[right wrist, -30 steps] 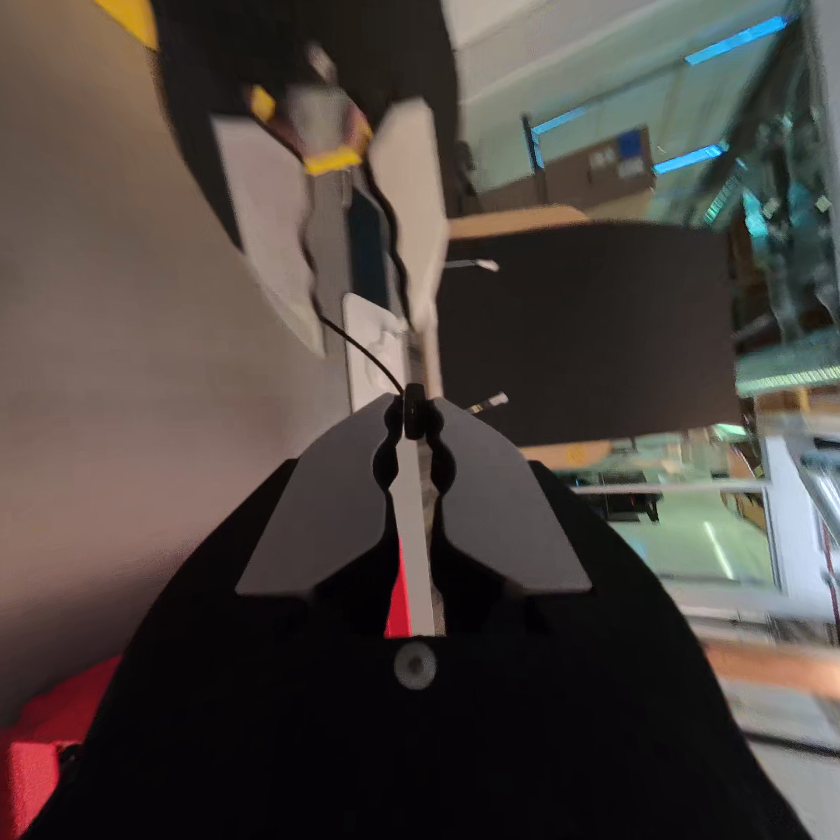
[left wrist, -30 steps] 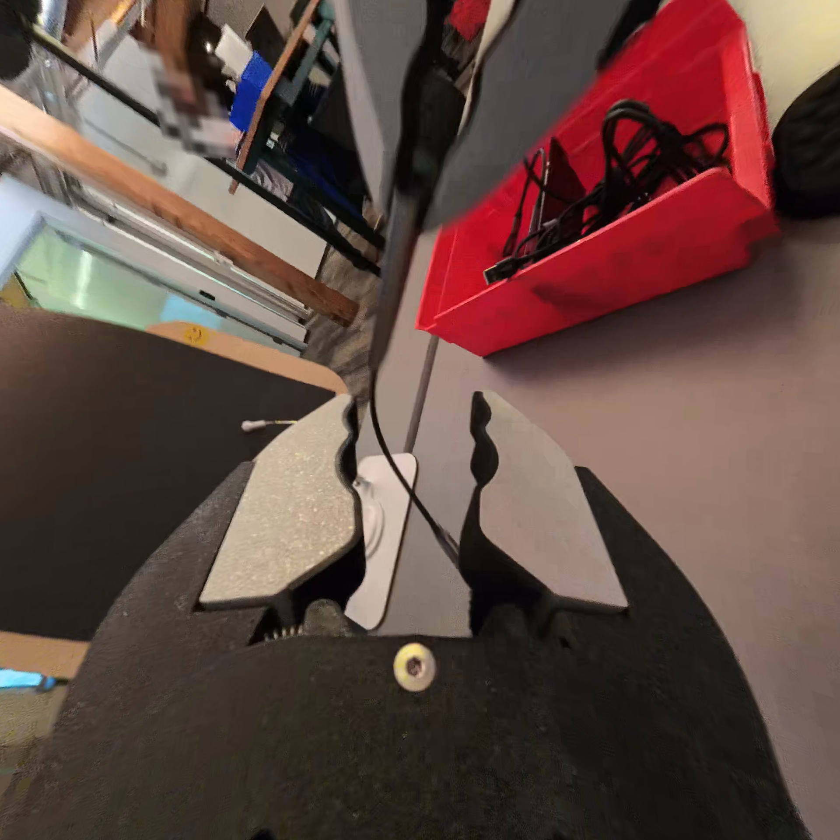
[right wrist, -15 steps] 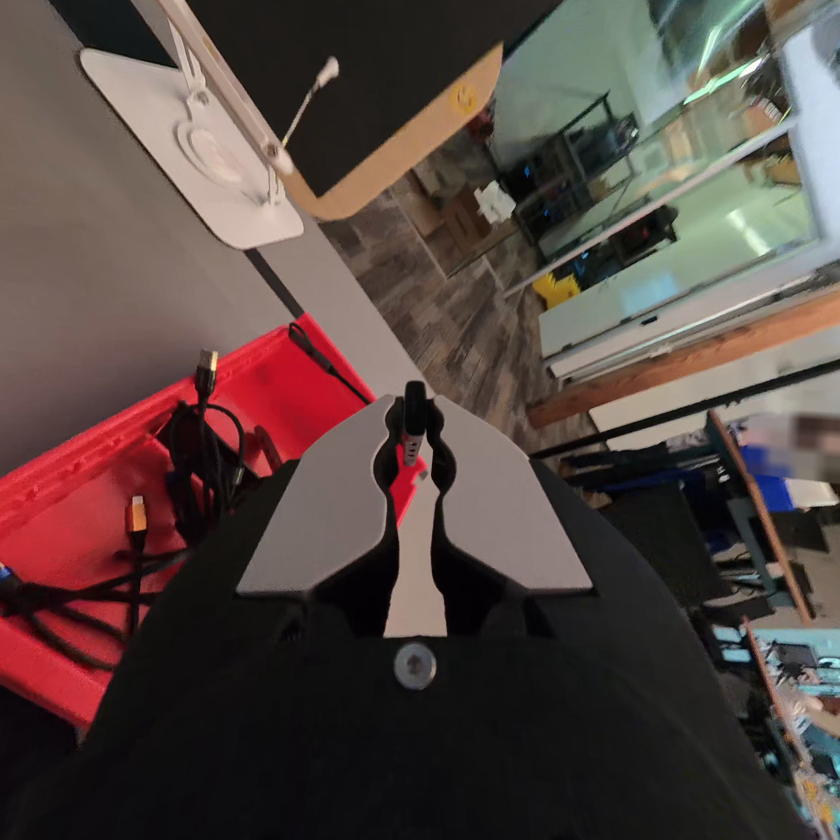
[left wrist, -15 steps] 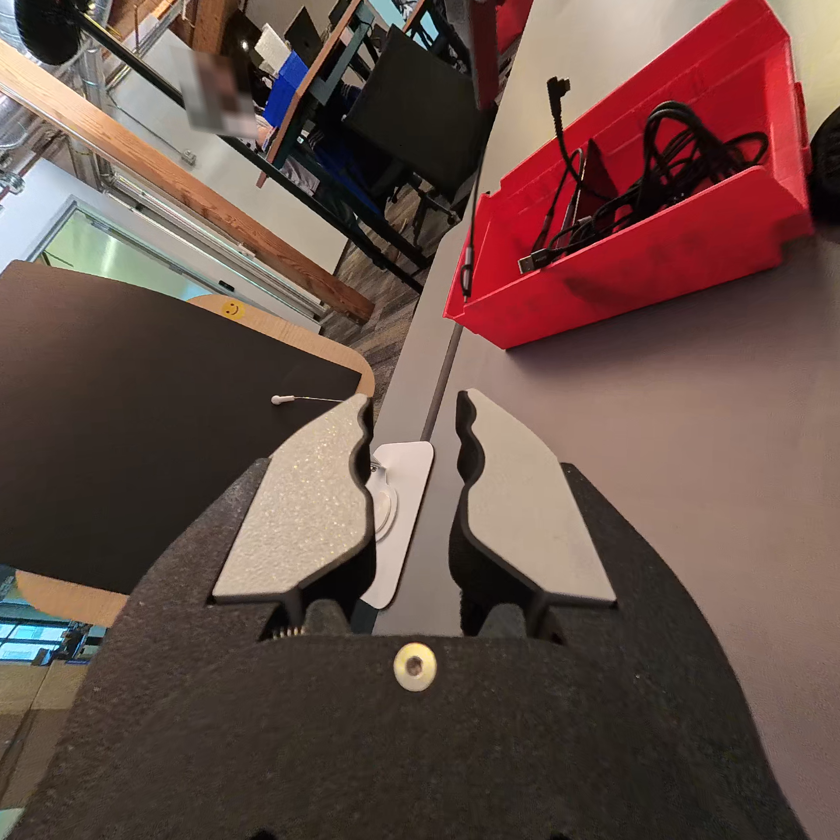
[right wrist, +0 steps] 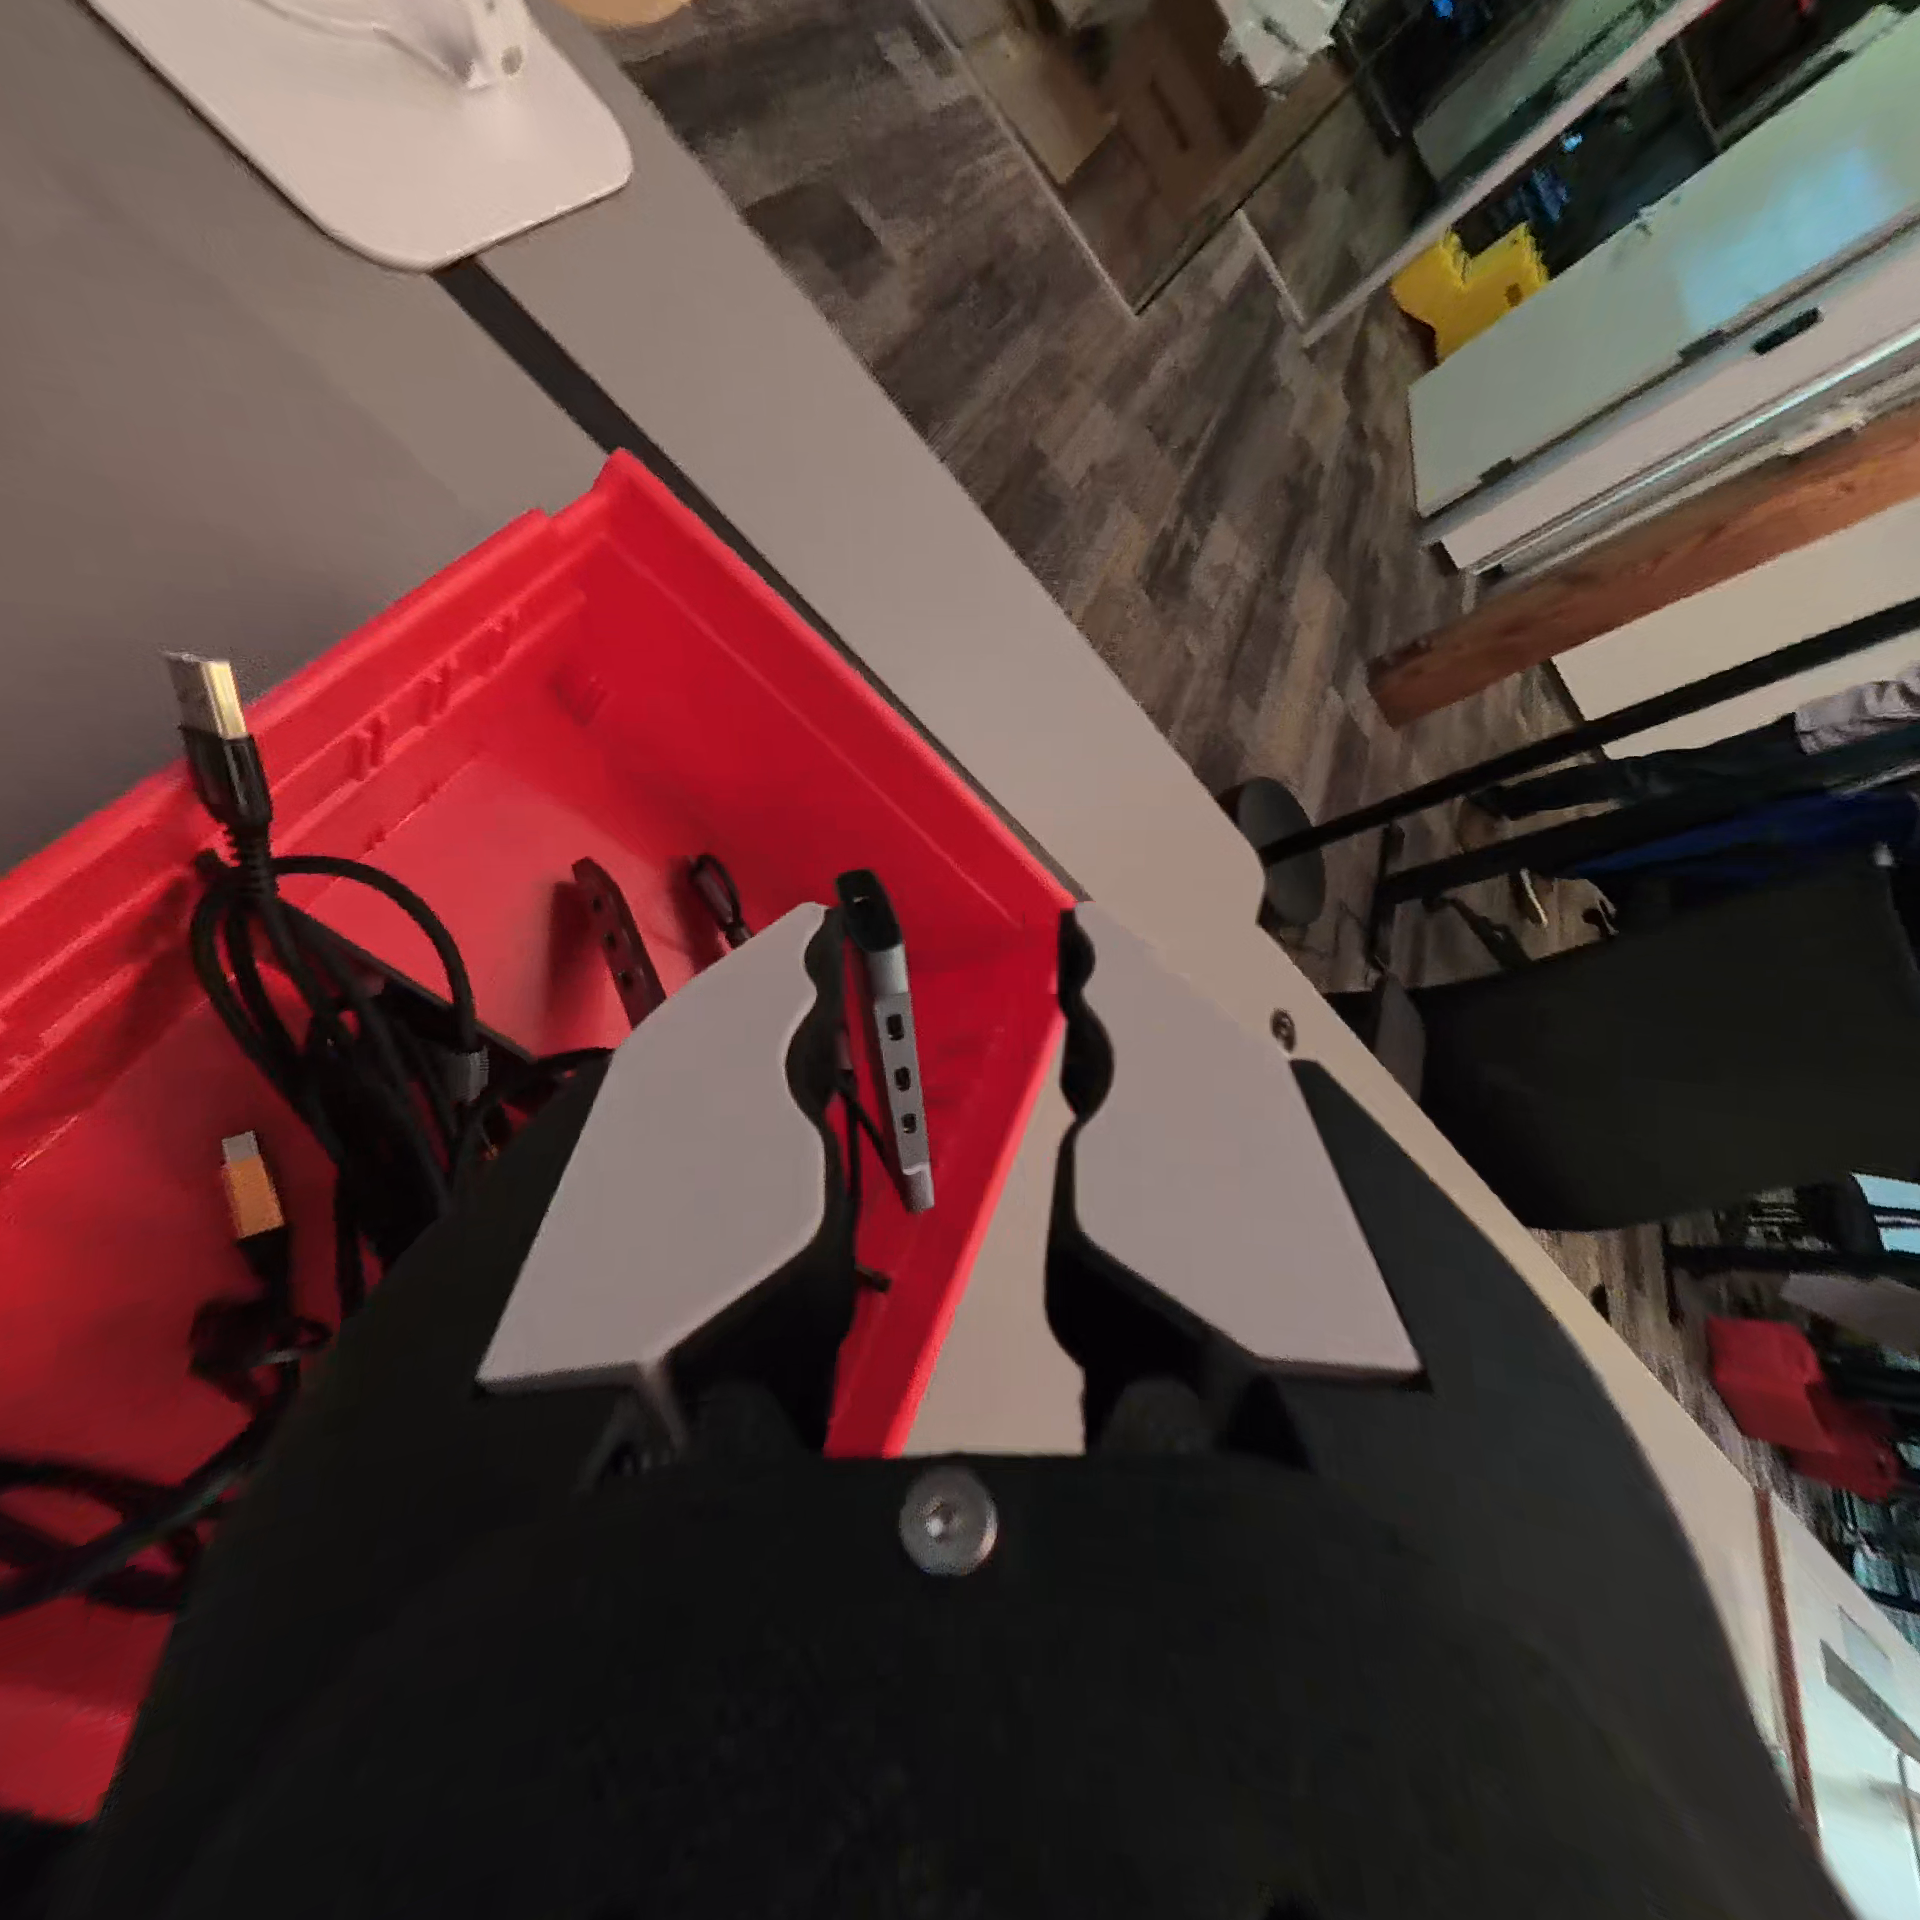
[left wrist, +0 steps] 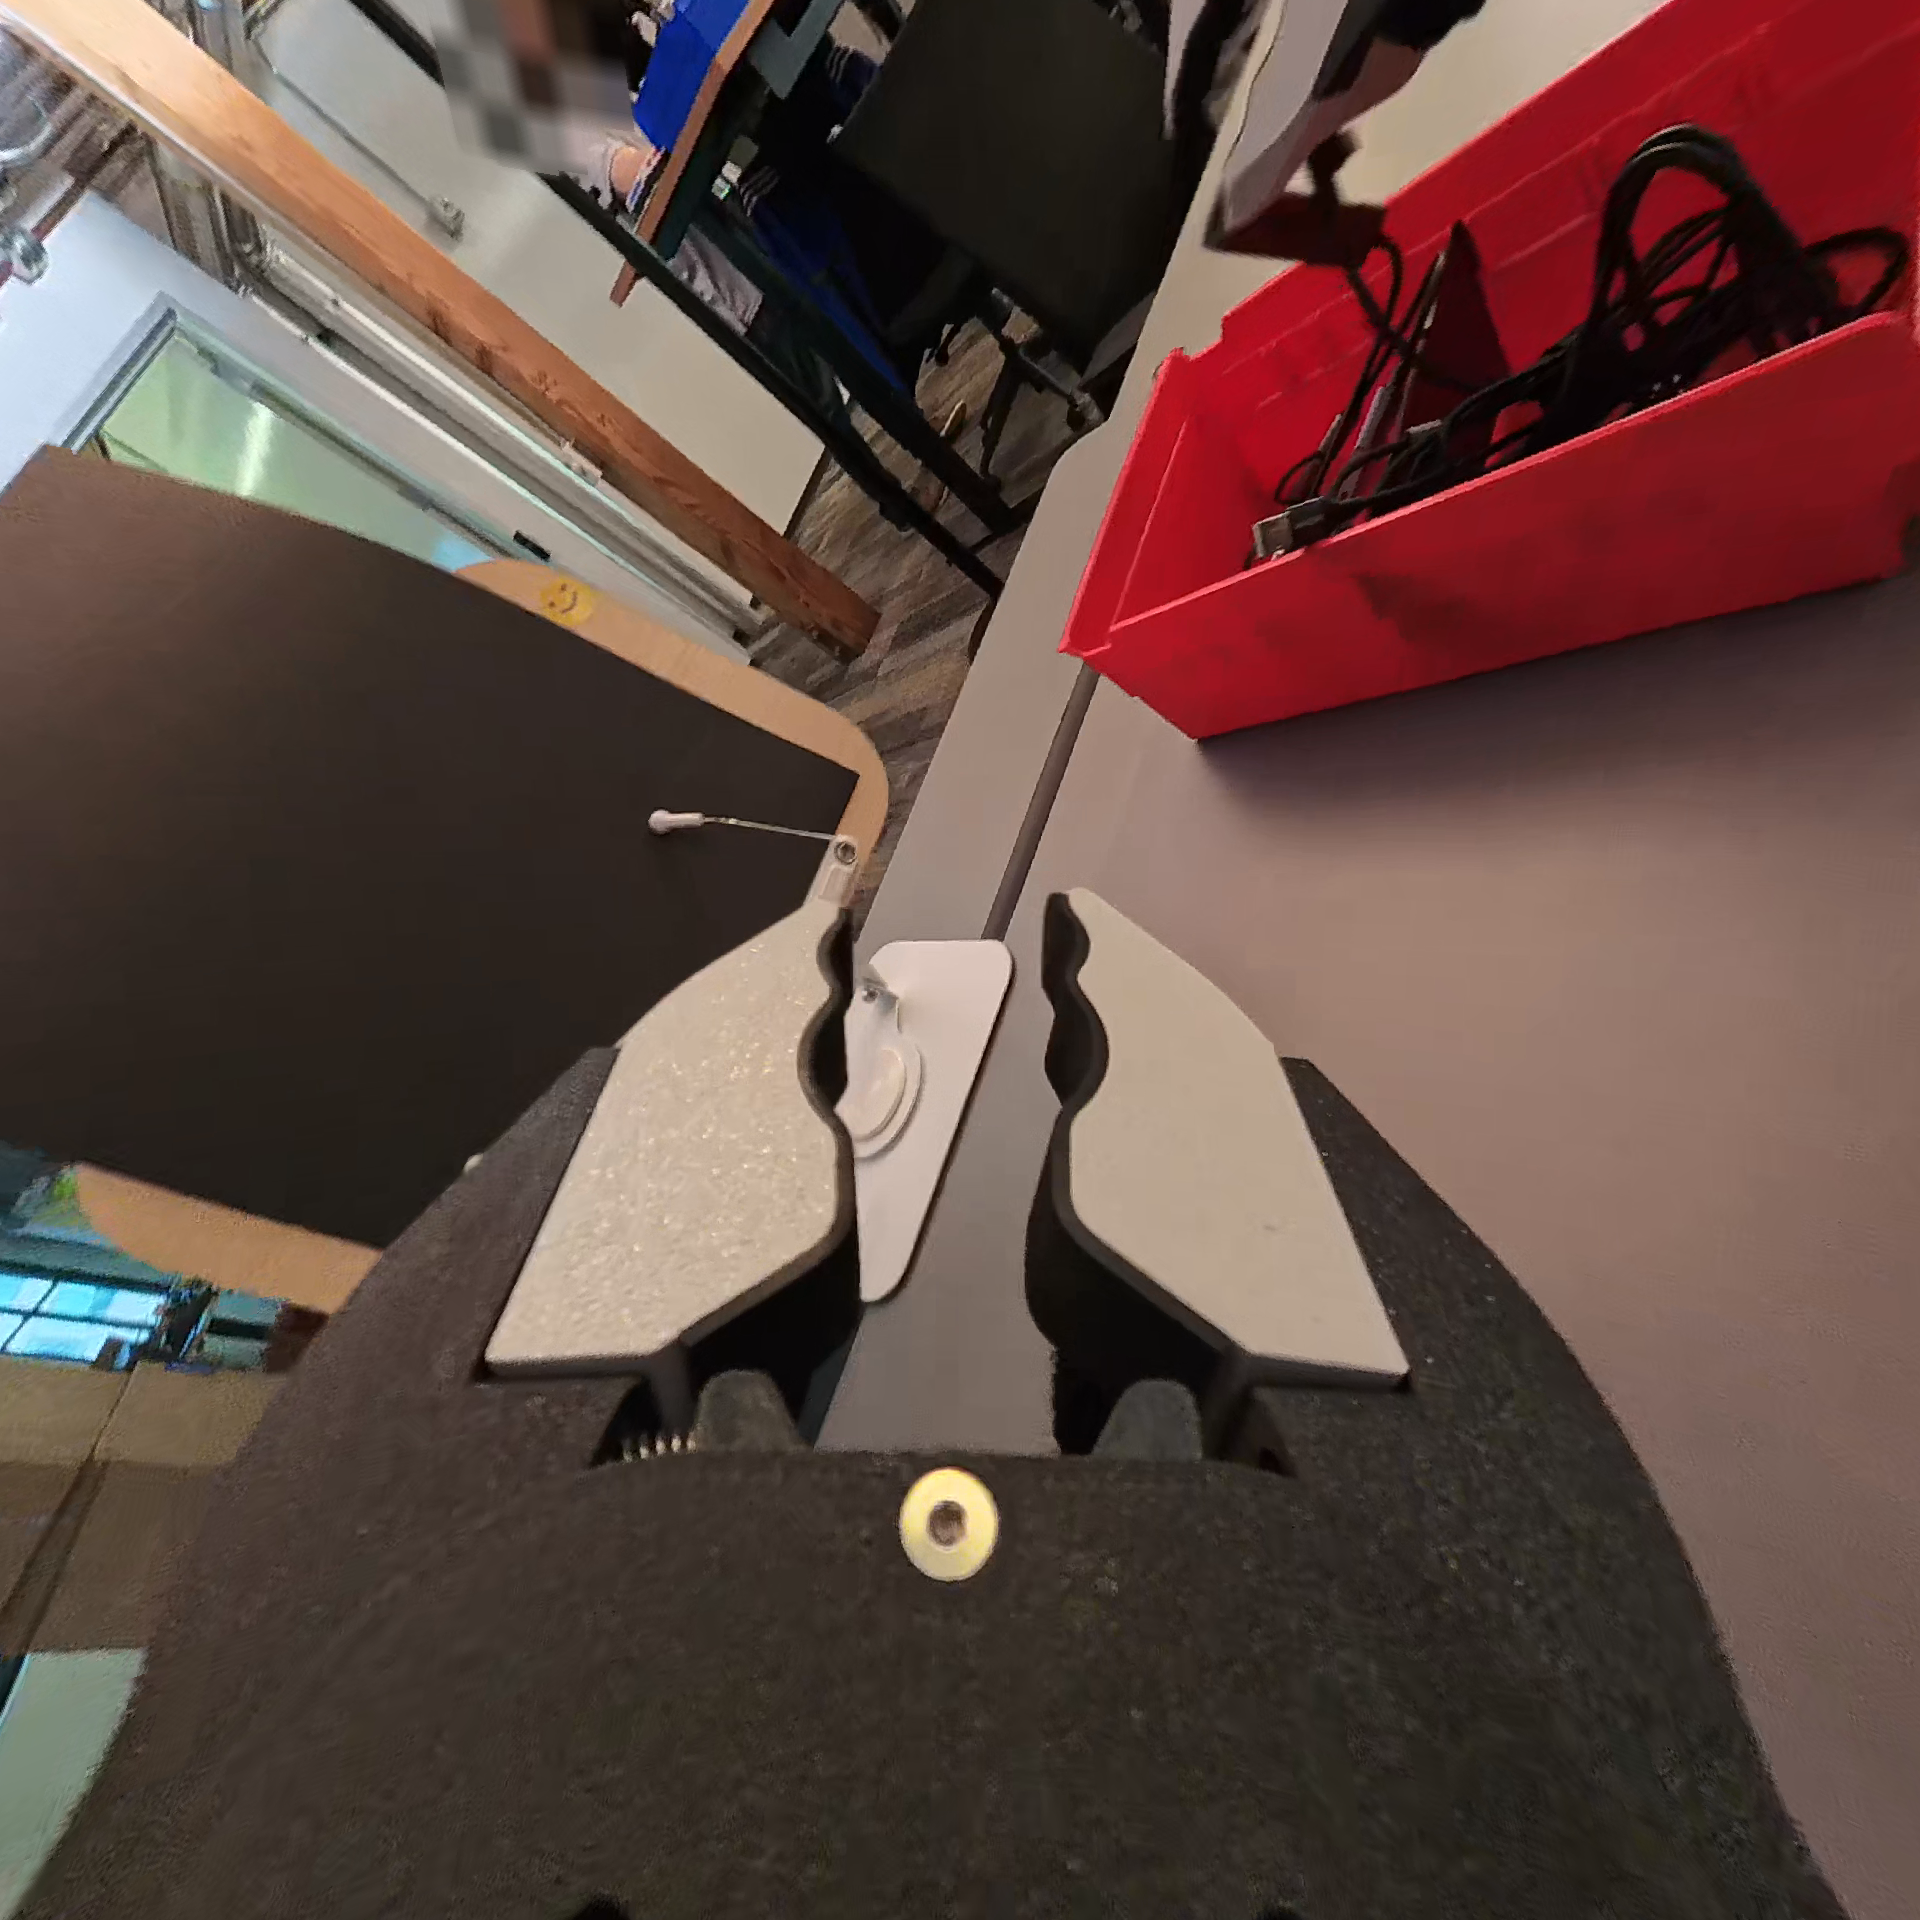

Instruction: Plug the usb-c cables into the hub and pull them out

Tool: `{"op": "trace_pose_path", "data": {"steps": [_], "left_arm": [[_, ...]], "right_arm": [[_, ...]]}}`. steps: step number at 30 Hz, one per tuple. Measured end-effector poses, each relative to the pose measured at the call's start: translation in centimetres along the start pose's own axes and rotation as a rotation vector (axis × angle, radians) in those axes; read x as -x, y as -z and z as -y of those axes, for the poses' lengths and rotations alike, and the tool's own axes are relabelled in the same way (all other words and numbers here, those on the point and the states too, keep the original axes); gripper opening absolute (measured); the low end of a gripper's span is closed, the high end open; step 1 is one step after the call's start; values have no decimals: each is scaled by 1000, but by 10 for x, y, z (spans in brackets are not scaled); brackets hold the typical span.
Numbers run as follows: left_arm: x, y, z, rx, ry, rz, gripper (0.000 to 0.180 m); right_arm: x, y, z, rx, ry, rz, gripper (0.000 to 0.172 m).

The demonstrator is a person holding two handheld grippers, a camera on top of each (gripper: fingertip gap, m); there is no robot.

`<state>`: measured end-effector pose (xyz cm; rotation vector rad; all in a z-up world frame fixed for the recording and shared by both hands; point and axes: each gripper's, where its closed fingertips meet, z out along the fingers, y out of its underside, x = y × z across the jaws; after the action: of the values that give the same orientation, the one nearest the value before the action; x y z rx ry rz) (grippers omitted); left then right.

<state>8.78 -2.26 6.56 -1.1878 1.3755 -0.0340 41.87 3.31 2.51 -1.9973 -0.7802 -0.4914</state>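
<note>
1. Right wrist view: we look down into a red bin [right wrist: 644, 665] standing on the grey bench [right wrist: 208, 416]. The right tool [right wrist: 940, 935] hangs above the bin with its jaws wide apart.
2. A slim grey hub [right wrist: 896, 1049] with a black end cap and a row of small ports stands tilted between the fingers. It lies close beside the left finger [right wrist: 717, 1122] and well apart from the other, so we judge it is not gripped.
3. Black cables [right wrist: 312, 966] lie tangled in the bin. One plug [right wrist: 213, 691] sticks up past the bin's rim and an orange-tipped plug [right wrist: 249, 1184] lies lower down.
4. Left wrist view: the left tool [left wrist: 940, 940] is partly open and holds nothing. It hovers over the bench above a white stand base [left wrist: 935, 1049], and the bin sits well apart from it at upper right.
5. Handling, as we judge it: the hub looks light, stiff and smooth, so it may slip or twist. We would pinch its long flat sides at mid-body, clear of the ports.
6. The cables look limp and springy. We would take each by its rigid plug housing, never the cord, and push or pull straight along the port.
</note>
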Motion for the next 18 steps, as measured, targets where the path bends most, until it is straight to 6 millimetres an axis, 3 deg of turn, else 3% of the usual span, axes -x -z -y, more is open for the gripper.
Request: {"op": "trace_pose_path", "data": {"steps": [4, 7, 13, 16, 18], "left_arm": [[14, 9, -9, 38, 32, 41, 34], [17, 13, -10, 41, 37, 49, 34], [32, 29, -29, 165, 20, 123, 34], [51, 54, -62, 338, 95, 202, 34], [62, 83, -95, 507, 197, 264, 34]], "right_arm": [[-13, 40, 18, -140, -96, -11, 39], [-5, 50, 13, -145, -138, 72, 22], [-21, 45, -58, 148, -138, 14, 17], [-22, 54, -98, 273, -239, 44, 18], [-7, 60, -115, 310, -336, 155, 22]]}}
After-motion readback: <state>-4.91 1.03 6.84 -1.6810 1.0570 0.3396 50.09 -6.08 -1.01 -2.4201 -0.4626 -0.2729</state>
